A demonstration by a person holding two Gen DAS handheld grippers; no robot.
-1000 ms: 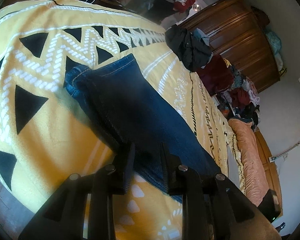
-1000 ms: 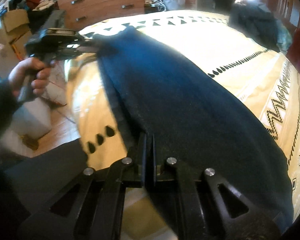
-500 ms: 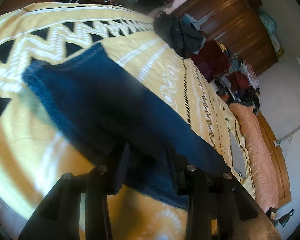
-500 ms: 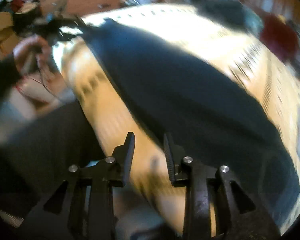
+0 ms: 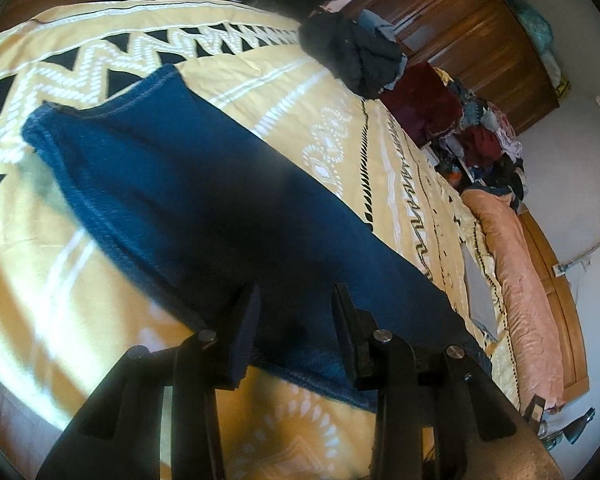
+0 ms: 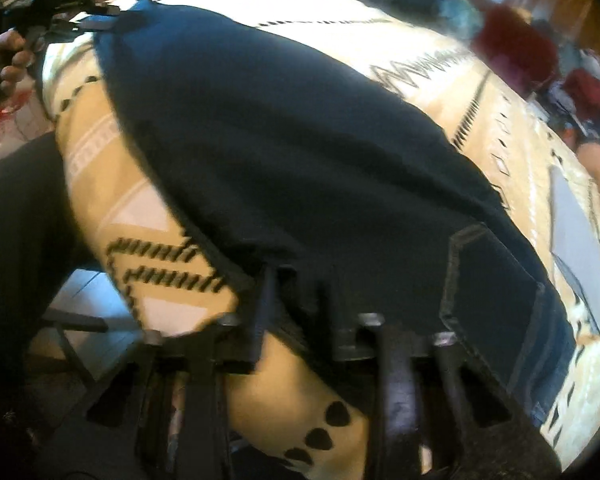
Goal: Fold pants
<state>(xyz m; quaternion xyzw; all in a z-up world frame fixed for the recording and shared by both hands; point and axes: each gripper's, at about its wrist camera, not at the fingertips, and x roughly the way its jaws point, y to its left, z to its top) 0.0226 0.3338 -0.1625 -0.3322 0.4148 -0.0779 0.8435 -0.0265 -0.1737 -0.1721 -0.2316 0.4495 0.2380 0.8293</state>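
The blue jeans (image 5: 204,200) lie flat and lengthwise on a bed under a yellow bedspread (image 5: 60,312) with black triangles and white zigzags, running along the near side edge of the bed. In the left wrist view the left gripper (image 5: 296,320) has its jaws spread apart, nothing pinched — the near edge of the denim lies just beyond and between the two fingers (image 5: 244,328), with the hem end toward the far left edge of the bed.

In the right wrist view the right gripper (image 6: 296,304) sits at the jeans' near edge, close to a back pocket (image 6: 496,304) with pale stitching. Its jaws stand apart, and dark cloth hangs over the gap between them; the view is blurred, so whether they touch the fabric cannot be told. At the far end of the jeans the left gripper appears again, held in the person's left hand (image 6: 8,64).

Beyond the bed — a heap of dark clothes (image 5: 352,56), a wooden wardrobe (image 5: 472,36) and a pink blanket (image 5: 516,280). No legible writing or brand shows.
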